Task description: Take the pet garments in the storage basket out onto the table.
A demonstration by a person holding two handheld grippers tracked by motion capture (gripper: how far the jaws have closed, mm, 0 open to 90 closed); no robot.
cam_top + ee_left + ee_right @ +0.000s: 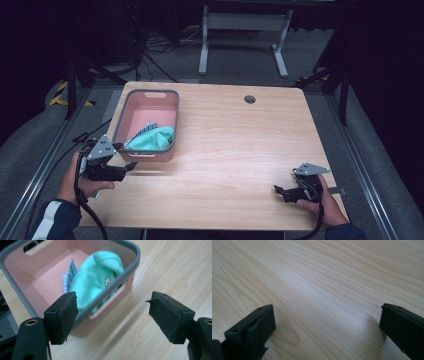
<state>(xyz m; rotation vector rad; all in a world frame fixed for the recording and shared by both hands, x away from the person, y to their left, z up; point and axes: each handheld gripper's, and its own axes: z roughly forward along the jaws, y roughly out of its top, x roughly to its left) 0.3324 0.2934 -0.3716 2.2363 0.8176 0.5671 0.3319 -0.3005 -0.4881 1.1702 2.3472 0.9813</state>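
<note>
Left hand-held gripper wide apart, empty.

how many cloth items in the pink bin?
2 visible in the pink bin: a teal cloth at its near end, and a blue-striped cloth tucked beside it, mostly covered. More could be hidden underneath.

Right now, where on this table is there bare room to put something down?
The wood between the bin and the right gripper is bare, as is the far right part around the round hole. It is crowded at the near left, where the left gripper hangs by the bin, which holds a green cloth.
</note>
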